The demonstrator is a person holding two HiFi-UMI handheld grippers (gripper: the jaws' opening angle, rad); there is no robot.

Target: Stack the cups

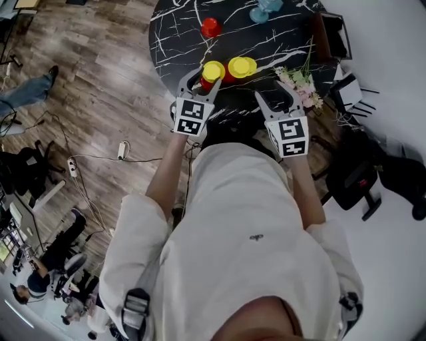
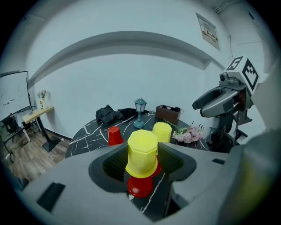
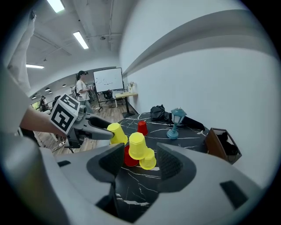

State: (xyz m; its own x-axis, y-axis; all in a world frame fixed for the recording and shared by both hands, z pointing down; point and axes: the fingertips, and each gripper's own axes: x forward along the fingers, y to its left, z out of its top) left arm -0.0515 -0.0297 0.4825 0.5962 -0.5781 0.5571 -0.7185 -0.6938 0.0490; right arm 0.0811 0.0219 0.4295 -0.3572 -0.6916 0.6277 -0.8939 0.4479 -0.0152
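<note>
Three yellow cups (image 3: 113, 132) (image 3: 136, 146) (image 3: 149, 161), one blue lantern (image 3: 176, 121)

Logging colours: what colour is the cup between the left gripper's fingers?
Yellow cup, clearest in the left gripper view.

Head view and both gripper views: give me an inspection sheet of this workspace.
Surface: round black marbled table, no spills seen.
Job's things: held yellow cup; cup cluster of yellow and red; lone red cup standing apart.
Clutter: blue lantern, flowers, brown box, dark bundle.
Grippers: left gripper shut on the held yellow cup; right gripper open, empty.
Cables: power strip and cords on the wood floor.
Surroundings: office, whiteboard, people at desks.
</note>
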